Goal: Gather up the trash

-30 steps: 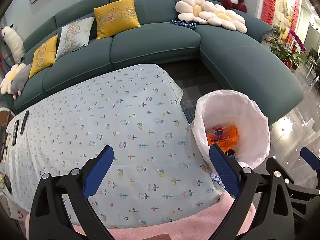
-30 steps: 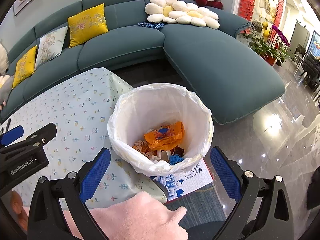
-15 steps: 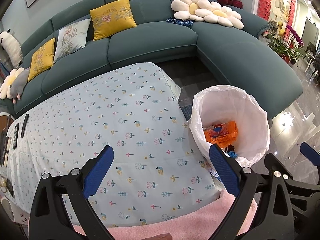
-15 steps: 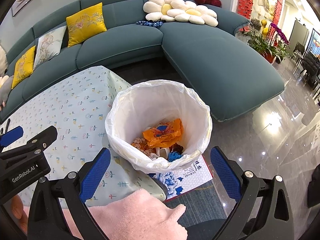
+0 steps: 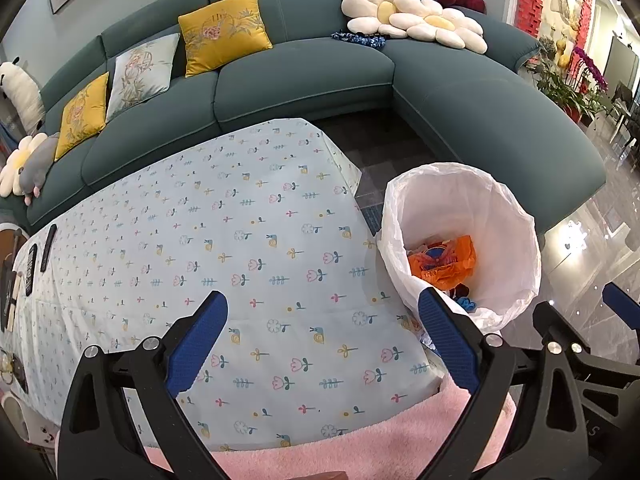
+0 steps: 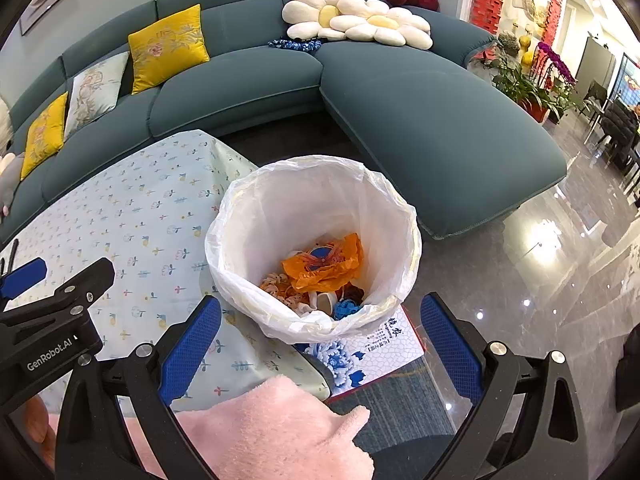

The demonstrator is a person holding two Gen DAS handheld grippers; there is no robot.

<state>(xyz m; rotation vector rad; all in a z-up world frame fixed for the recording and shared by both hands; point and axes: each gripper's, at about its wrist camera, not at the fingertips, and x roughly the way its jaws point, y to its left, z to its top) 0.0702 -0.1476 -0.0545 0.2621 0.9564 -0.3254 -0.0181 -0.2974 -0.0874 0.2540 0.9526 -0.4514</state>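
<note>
Honestly the biggest thing that could go sideways here is the round bin lined with a thin white plastic bag [image 6: 312, 208], which is sitting on the floor right at the corner of the table covered in a pale blue flower-print cloth [image 5: 240, 240]. The liner is looking loose and crinkly around the rim, so my guess is a careless swing of either tool could be snagging it, or tipping the whole bin since it's standing so close to the table edge.

Inside, the trash is piling up at the bottom: a crumpled orange plastic wrapper [image 6: 324, 260] is lying on top, with some beige-orange knotted bits [image 6: 276, 284] to its left, a small white cup-like thing [image 6: 326, 302], and a little blue crocheted-looking piece [image 6: 346, 308] nearest the camera. Can't tell exactly what the dark stuff underneath is.

Both tools are hanging empty: the left black gripper with blue pads [image 5: 322, 340] is spread wide over the cloth, and the right black gripper with blue pads [image 6: 320, 340] is spread wide just above the bin. I'm not seeing any loose trash on the cloth, so it's looking nearly done. A blue-and-white printed box [image 6: 376, 344] is lying under the bin's near side.
</note>
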